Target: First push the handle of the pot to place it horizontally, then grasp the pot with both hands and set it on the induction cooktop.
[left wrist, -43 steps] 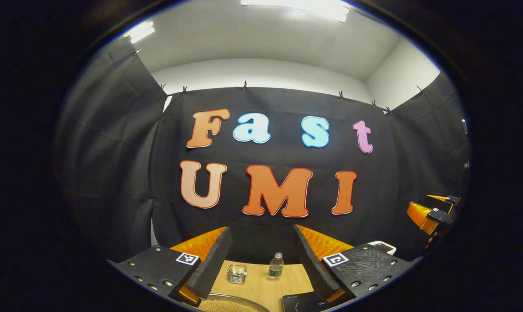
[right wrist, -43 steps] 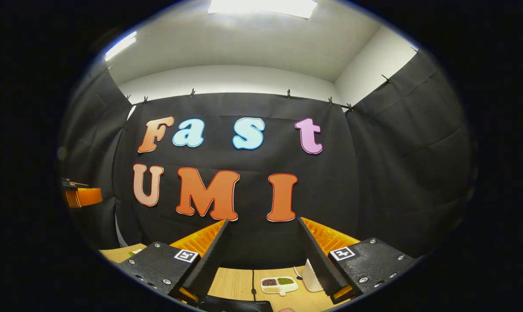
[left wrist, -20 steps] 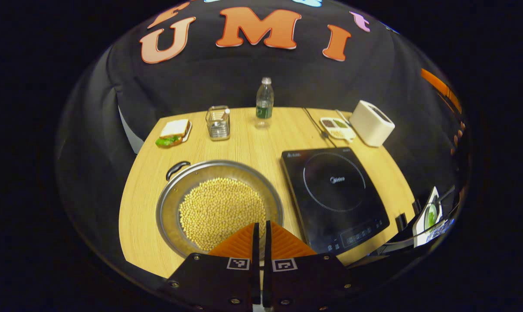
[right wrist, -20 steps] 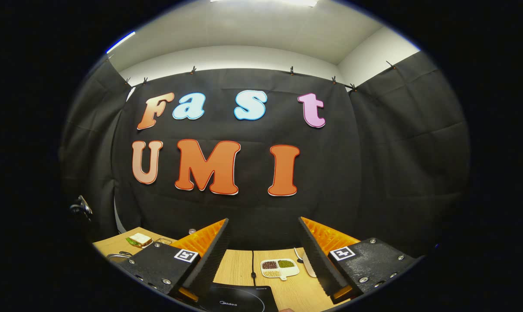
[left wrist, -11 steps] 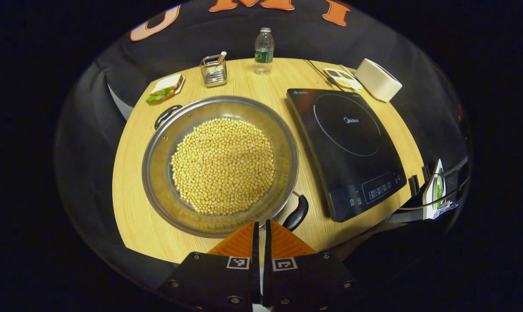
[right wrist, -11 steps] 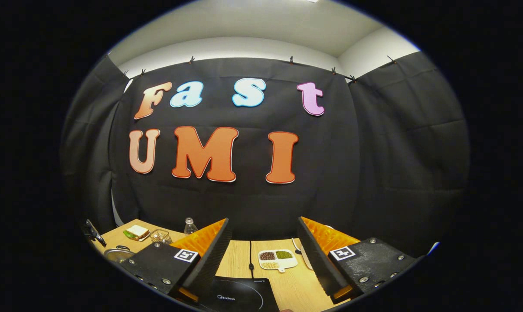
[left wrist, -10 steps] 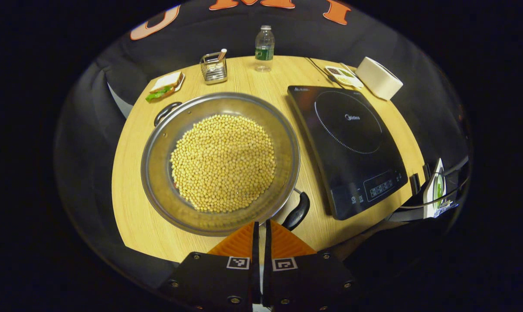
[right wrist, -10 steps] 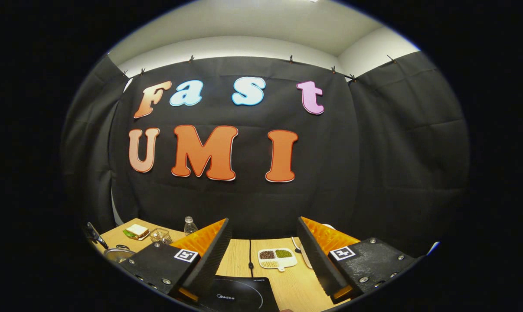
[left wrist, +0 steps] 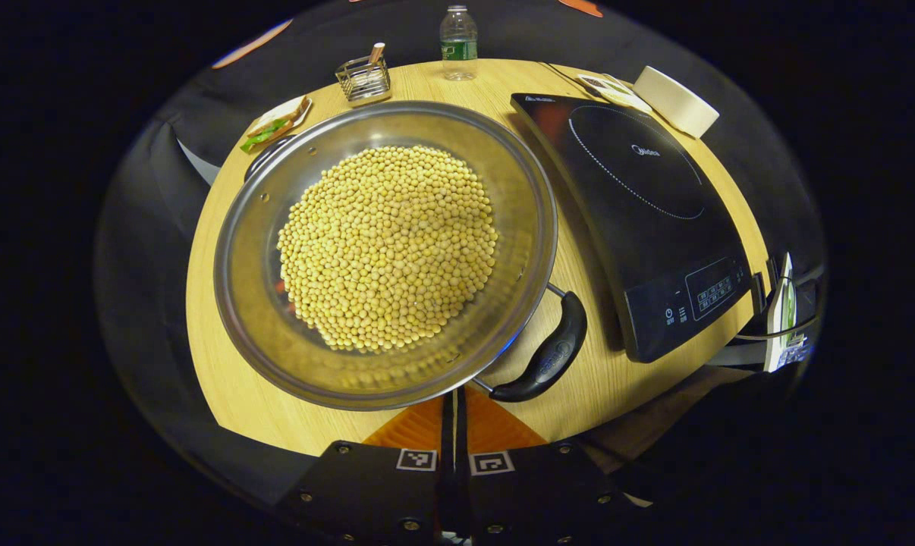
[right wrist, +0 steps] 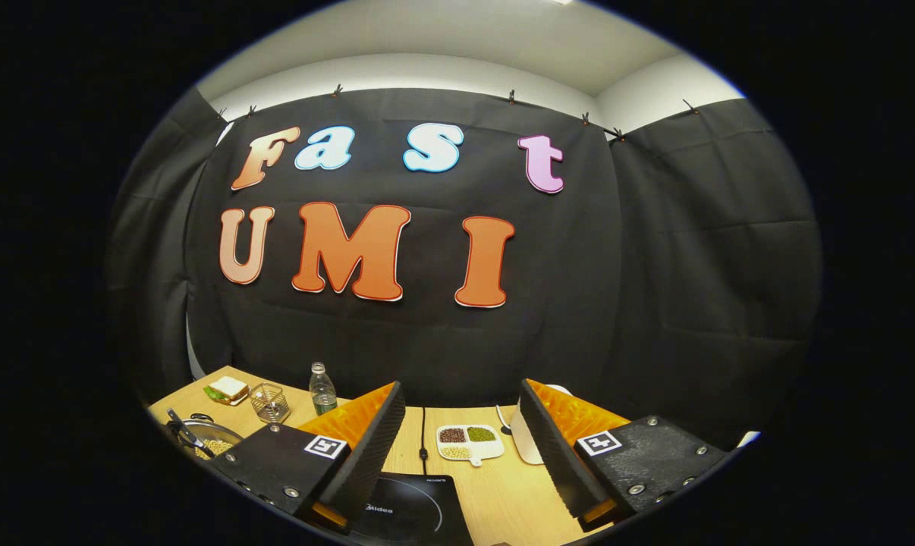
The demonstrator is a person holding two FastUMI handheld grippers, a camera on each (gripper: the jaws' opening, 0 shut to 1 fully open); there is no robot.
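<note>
A wide steel pot [left wrist: 526,212] heaped with yellow soybeans stands on the wooden table [left wrist: 237,402]. One black handle [left wrist: 550,356] points to the near right, and the other handle [left wrist: 264,155] sticks out at the far left. The black induction cooktop [left wrist: 639,205] lies just right of the pot. My left gripper [left wrist: 454,402] is shut with nothing in it, at the pot's near rim and just left of the near handle. My right gripper [right wrist: 461,387] is open and empty, level over the cooktop [right wrist: 408,516], with the pot [right wrist: 207,444] low at its left.
Along the table's far side stand a water bottle [left wrist: 458,42], a wire basket [left wrist: 364,76], a sandwich on a plate [left wrist: 275,125], a divided dish of beans [right wrist: 469,444] and a white box-shaped appliance [left wrist: 677,110]. The table's near edge runs just below the pot.
My left gripper has shut, tipped down from the wall to the table and come close to the pot's near rim. My right gripper stays open and has tilted slightly downward.
</note>
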